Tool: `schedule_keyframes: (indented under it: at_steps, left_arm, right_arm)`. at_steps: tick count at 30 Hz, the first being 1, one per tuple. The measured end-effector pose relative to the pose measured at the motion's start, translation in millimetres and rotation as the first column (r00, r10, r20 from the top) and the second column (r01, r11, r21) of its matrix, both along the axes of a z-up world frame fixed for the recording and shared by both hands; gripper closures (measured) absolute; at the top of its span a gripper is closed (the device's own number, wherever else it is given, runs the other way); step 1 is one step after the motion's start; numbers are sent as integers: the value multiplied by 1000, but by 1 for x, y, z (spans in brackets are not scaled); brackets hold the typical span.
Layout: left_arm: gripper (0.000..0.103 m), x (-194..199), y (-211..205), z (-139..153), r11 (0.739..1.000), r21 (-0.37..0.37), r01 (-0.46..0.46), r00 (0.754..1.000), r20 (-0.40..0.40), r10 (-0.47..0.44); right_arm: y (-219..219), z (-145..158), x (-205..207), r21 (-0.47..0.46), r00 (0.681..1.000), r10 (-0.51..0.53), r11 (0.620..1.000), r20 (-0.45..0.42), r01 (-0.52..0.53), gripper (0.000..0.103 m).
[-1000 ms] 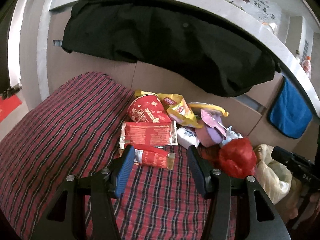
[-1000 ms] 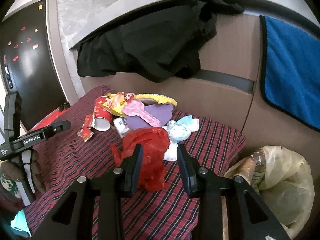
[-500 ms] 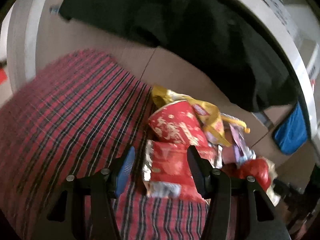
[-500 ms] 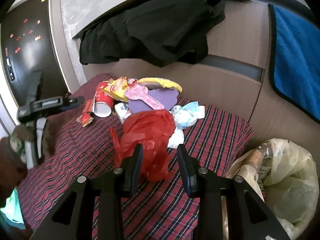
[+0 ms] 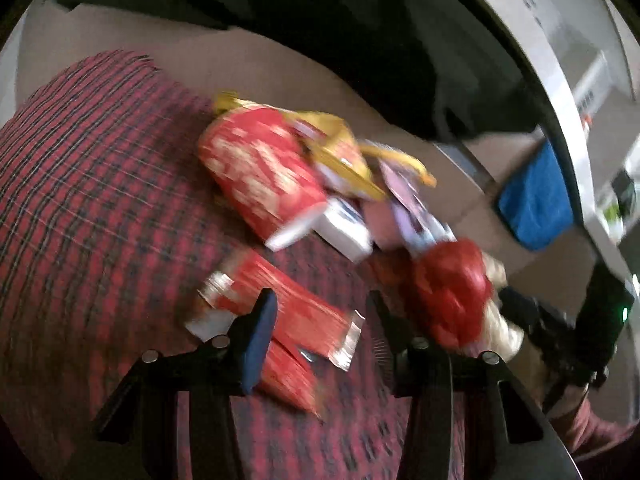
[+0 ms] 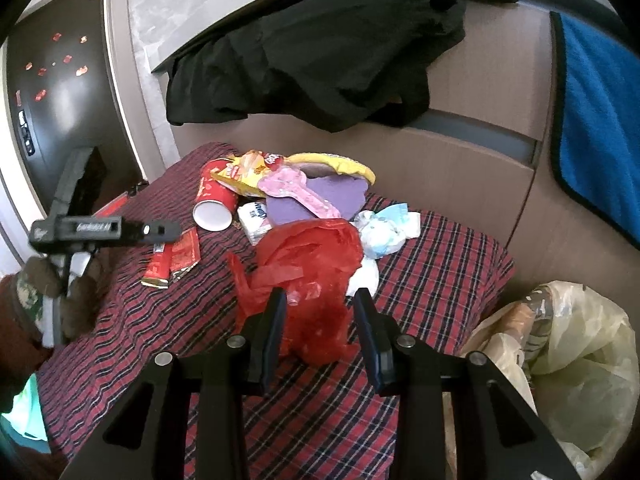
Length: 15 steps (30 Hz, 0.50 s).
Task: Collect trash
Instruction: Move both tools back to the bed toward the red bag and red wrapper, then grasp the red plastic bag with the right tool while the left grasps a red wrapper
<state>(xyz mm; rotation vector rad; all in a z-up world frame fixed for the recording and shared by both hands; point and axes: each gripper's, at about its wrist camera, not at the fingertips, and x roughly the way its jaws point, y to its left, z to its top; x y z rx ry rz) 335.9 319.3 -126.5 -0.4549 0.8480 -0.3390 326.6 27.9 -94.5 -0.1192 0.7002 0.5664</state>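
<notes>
Two flat red foil snack wrappers [image 5: 288, 320] lie side by side on the red-and-black plaid cloth [image 5: 88, 208], apart from the main heap, which is likely why the left gripper [image 5: 316, 320] goes for them first: its jaws are closing with the wrappers between them, though the blurred view does not show the pads pressing yet. Behind the wrappers, a red paper cup [image 5: 256, 176] lies tipped on its side against a yellow crisp bag [image 5: 340, 152], a small white carton [image 5: 344, 228] and pink and purple packaging, all piled near the brown padded backrest. The right gripper [image 6: 320, 316] waits half-open, astride a crumpled red plastic bag [image 6: 312, 256] without pinching it, seemingly lined up for the next pick. Beside the cloth's edge, low on the right, a pale yellow translucent bin bag [image 6: 580, 360] stands open with rubbish already inside, placed within easy reach for drops. Most of the trash remains uncollected on the cloth.
</notes>
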Motion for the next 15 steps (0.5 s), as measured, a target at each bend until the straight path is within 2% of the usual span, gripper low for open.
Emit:
schedule_keyframes:
  at_steps: [1,3,4,6,8,10,12,15]
  left_arm:
    - [57,-6,-5,3,999,38,-12,1000,5,12]
    - [57,-20,-9,10,980,148,-135,991,15,134]
    - [57,-27,-8,11,970,162,-181,983,19,180]
    - [57,-36,-5,9,959,106,-264,964,-9,266]
    - [57,-40,-3,3,941,86,-327,943,-34,331]
    - [57,-37,-11,-1,924,129,-360,930,-23,366]
    - [57,-25,-18,-8,910,185,-370,922,-50,385]
    - [57,-16,-20,-10,882,251,-398,907,-38,420]
  right_arm:
    - [1,0,-1,-2,1000,4,1000,1,-4,70]
    - [2,1,-2,-11,1000,7,1000,6,-7,70]
    - [2,1,-3,-15,1000,5,1000,12,-5,70]
    - [0,1,-3,-10,1000,0,1000,16,0,70]
    - [-1,0,0,5,1000,-9,1000,8,9,70]
    - [-2,-3,3,23,1000,-21,1000,-5,22,70]
    - [-2,-4,4,43,1000,-25,999,-12,26,70]
    - [-1,-3,1,34,1000,-30,999,8,30,70]
